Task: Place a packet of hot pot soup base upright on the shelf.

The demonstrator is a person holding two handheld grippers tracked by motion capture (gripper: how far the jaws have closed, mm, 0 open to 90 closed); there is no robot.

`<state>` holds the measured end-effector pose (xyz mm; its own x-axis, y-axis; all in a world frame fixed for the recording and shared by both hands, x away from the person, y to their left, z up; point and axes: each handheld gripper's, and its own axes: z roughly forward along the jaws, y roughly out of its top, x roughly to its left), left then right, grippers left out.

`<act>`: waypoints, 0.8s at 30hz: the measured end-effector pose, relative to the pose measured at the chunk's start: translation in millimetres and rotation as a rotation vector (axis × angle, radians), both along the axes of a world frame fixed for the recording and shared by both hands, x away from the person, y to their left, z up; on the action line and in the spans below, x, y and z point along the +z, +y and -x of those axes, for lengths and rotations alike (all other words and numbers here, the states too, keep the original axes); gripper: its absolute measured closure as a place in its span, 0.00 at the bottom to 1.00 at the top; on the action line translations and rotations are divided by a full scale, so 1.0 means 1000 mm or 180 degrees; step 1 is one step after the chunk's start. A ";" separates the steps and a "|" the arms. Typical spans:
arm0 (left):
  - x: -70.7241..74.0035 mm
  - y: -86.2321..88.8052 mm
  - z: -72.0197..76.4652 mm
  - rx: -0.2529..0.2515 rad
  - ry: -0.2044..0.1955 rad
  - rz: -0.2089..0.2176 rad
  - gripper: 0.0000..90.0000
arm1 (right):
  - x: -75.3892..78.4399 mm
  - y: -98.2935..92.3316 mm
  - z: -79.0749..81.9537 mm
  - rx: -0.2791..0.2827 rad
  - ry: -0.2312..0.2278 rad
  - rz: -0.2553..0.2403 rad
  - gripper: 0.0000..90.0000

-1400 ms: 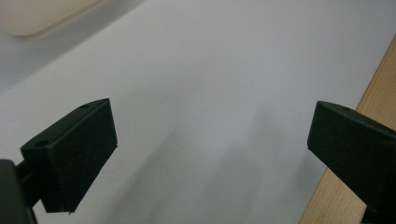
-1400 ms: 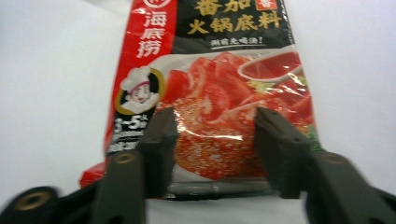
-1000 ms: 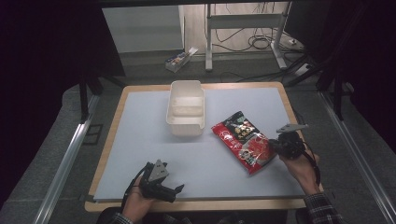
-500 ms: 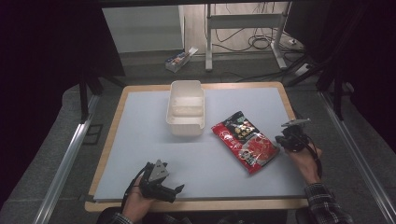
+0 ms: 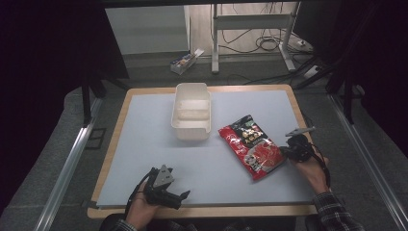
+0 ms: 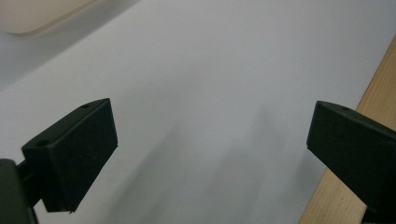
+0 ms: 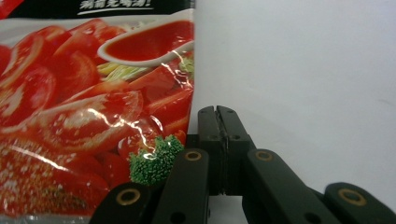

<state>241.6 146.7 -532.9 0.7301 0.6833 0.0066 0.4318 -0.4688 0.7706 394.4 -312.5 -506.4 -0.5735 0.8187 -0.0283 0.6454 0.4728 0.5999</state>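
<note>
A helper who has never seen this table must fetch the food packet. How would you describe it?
Start at the white mat covering the wooden table, then find the cream tub near its far middle. Right of it lies the flat packet: glossy red, printed with tomatoes.

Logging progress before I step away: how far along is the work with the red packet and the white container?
Early. Nothing looks finished: the white container is empty apart from its divider, and the red packet lies flat on the table beside it. In hand: the right gripper, jaws shut, sits at the packet's edge, gripping nothing. The left gripper waits open near the table's front edge. Left, probably: grasping the packet and moving it into the container.
</note>
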 end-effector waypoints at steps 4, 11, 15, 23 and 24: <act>0.000 0.000 0.000 0.0005 0.0024 0.0031 0.02 | 0.001 0.004 0.009 0.0111 0.0011 0.0053 0.98; 0.000 0.000 0.000 0.0023 0.0044 0.0070 0.02 | 0.001 0.017 0.026 0.0271 0.0075 0.0044 0.98; 0.001 -0.001 0.000 0.0019 0.0053 0.0072 0.02 | 0.001 0.023 0.032 0.0361 0.0088 0.0057 0.98; 0.000 -0.001 -0.001 0.0034 0.0069 0.0110 0.02 | 0.000 0.041 0.045 0.0573 0.0087 0.0114 0.98; 0.001 -0.001 -0.002 0.0035 0.0075 0.0111 0.02 | 0.000 0.044 0.046 0.0601 0.0099 0.0105 0.98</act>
<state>243.2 145.5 -532.4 0.7222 0.6908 -0.0344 0.4549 -0.4369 0.7760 348.0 -268.8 -506.4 -0.7178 0.6954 -0.0332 0.5614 0.6064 0.5632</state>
